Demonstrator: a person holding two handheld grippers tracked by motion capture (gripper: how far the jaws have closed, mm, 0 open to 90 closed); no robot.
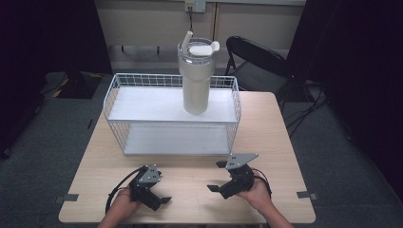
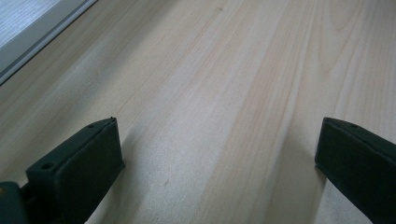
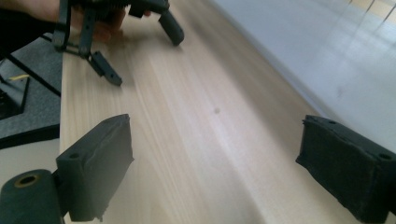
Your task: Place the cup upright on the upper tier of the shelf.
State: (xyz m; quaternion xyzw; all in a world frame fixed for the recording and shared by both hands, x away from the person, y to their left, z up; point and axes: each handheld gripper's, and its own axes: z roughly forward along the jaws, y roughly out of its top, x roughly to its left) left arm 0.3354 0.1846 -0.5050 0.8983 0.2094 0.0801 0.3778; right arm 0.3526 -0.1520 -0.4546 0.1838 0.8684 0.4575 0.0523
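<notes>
Both jaw pairs apart and empty over bare bench; the tall tumbler, far ahead of the jaws on the wire rack, looks top-heavy — a high or off-centre grab could tip it.

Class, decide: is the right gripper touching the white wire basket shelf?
Apart. The high view shows bare wooden table between the right gripper and the basket shelf.

A two-tier wire rack stands at the far middle of the table. A lidded tumbler stands upright on its top shelf, right of centre. A folding chair sits behind the table's far right corner.
</notes>
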